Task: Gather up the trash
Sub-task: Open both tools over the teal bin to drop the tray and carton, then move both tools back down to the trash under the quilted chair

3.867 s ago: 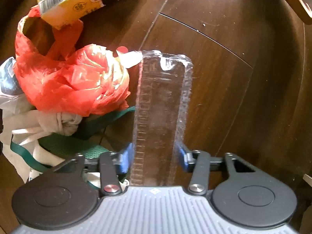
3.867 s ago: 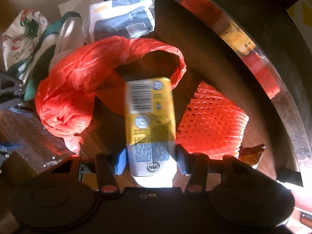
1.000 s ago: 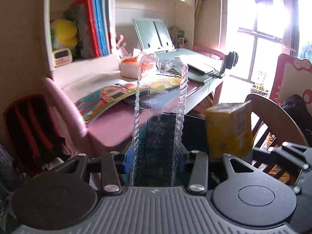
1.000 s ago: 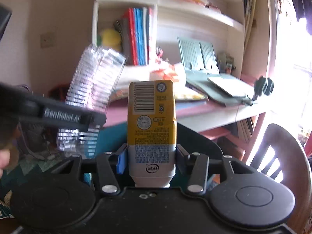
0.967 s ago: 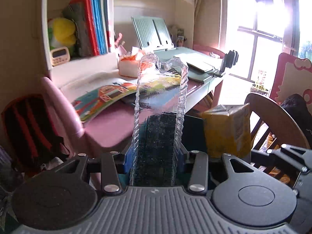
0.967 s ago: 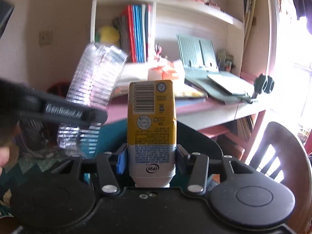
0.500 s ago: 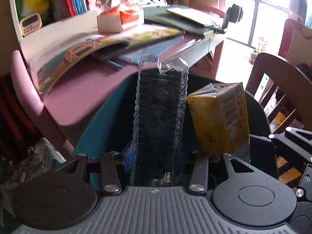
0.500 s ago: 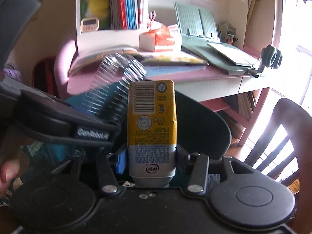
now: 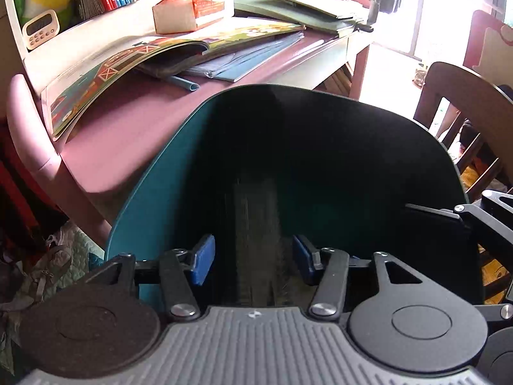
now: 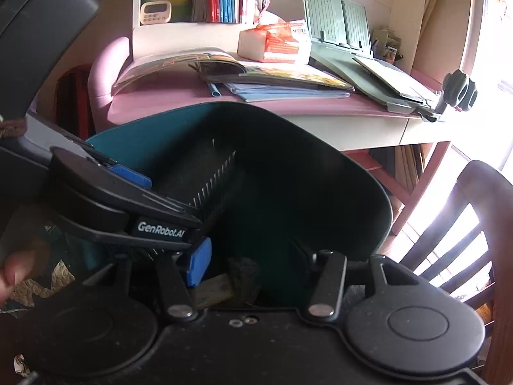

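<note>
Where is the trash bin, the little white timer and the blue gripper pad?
teal trash bin [image 9: 150, 199], left wrist view, its outer wall.
white timer [image 9: 39, 29], left wrist view, its face.
blue pad [image 10: 198, 264], right wrist view, right gripper's finger.

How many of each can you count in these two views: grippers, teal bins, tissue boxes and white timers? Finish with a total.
grippers: 2, the left gripper and the right gripper
teal bin: 1
tissue box: 1
white timer: 1
total: 5
</note>
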A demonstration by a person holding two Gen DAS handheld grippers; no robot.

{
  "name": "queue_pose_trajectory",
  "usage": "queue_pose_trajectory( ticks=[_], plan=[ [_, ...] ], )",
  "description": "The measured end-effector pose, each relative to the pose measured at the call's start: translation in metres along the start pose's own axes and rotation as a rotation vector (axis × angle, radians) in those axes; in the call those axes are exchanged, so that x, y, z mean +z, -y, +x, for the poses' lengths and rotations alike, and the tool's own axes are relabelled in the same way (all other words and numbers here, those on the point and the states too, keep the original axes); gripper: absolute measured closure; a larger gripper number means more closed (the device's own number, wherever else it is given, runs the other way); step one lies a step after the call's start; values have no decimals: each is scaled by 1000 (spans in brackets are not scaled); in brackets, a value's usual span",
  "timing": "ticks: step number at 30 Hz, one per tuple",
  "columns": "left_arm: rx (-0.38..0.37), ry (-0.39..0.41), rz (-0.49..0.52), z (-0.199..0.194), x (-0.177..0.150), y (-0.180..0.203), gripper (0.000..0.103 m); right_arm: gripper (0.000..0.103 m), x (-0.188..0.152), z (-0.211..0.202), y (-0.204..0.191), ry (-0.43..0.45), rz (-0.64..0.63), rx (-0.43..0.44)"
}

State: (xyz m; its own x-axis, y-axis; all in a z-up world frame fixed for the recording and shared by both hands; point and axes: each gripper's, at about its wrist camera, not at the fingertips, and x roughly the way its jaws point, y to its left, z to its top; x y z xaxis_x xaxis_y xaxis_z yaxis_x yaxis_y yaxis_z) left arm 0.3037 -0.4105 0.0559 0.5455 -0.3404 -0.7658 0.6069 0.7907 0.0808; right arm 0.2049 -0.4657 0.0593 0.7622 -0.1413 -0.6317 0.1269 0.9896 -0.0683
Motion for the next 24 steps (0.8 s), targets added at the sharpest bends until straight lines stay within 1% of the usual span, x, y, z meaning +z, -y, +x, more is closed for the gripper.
queue_pose_trajectory(
  ticks=[3, 6, 12, 18, 21, 24],
  plan=[
    [-10, 12, -6, -7, -1, 0, 48, 49, 0, -7, 1, 6, 13, -2],
    [-21, 38, -11, -22, -3, -1, 42, 48, 1, -18, 2, 25, 16, 0],
    [-48, 97, -28, -67, -12, -10, 41, 47, 3, -56, -1, 91, 22, 23],
    [-33, 149, -39, -116, -33, -24, 40, 45, 5, -92, -15, 145, 10, 71],
    [-2, 166, -37, -138, -47, -33, 40, 45, 5, -108, -28, 165, 0, 105],
    [12, 184, -50, -159, -65, -46, 40, 45, 5, -121, -44, 178, -12, 143]
  ],
)
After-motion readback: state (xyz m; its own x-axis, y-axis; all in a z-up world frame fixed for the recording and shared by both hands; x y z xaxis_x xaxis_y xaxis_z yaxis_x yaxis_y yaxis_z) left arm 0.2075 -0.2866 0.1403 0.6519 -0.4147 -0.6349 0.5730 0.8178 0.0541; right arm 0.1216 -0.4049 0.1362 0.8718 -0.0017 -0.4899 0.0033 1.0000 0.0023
